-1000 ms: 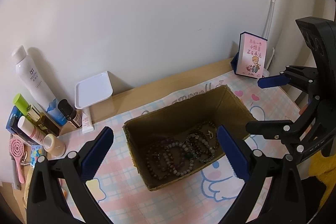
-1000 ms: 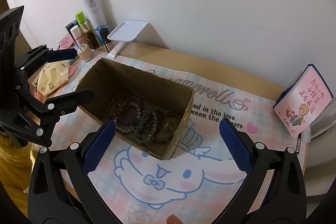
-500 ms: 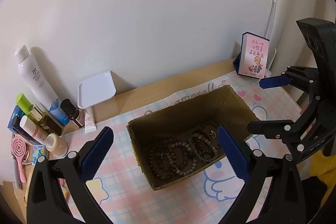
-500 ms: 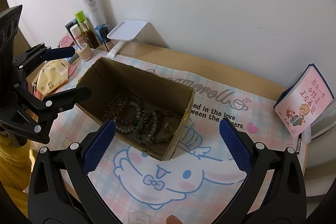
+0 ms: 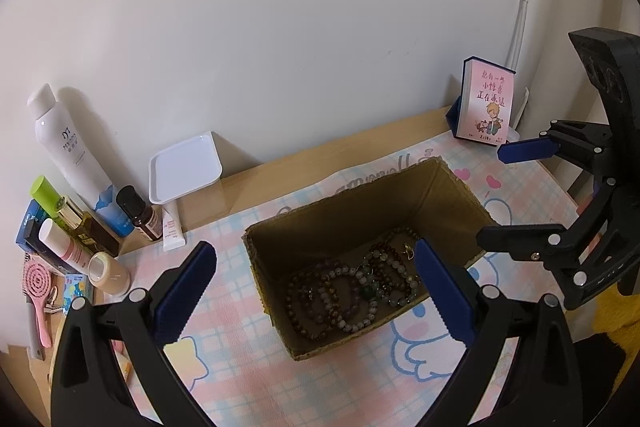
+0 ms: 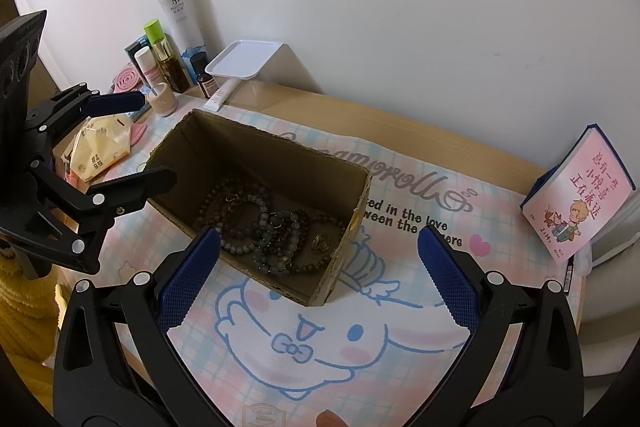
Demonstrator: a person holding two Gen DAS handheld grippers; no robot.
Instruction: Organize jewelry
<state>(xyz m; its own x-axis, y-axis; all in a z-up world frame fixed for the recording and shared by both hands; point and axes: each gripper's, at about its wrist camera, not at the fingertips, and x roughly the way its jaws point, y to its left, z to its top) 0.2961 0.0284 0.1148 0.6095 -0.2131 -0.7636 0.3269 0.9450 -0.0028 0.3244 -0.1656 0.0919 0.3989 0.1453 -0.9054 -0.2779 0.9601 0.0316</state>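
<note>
An open cardboard box (image 5: 352, 211) (image 6: 328, 167) stands on a pink cartoon mat. Several beaded bracelets (image 5: 344, 291) (image 6: 264, 223) lie tangled on its floor, with a small gold ring (image 6: 321, 242) beside them. My left gripper (image 5: 316, 287) is open and empty, above the box's near side. It also shows in the right wrist view (image 6: 132, 143) at the box's left end. My right gripper (image 6: 320, 267) is open and empty over the box's near right corner. It also shows in the left wrist view (image 5: 516, 195) at the box's right end.
A white tray (image 5: 184, 163) (image 6: 244, 63) rests tilted by the wall at the back left. Bottles and tubes (image 5: 76, 187) (image 6: 172, 39) crowd the left edge, with a pink hairbrush (image 5: 38, 291). A pink book (image 5: 484, 107) (image 6: 580, 199) leans at the right. A snack packet (image 6: 100, 147) lies left.
Both grippers have drifted slightly, so the box sits a little further right and lower in the left wrist view. Both stay open. The bracelets have not moved.
</note>
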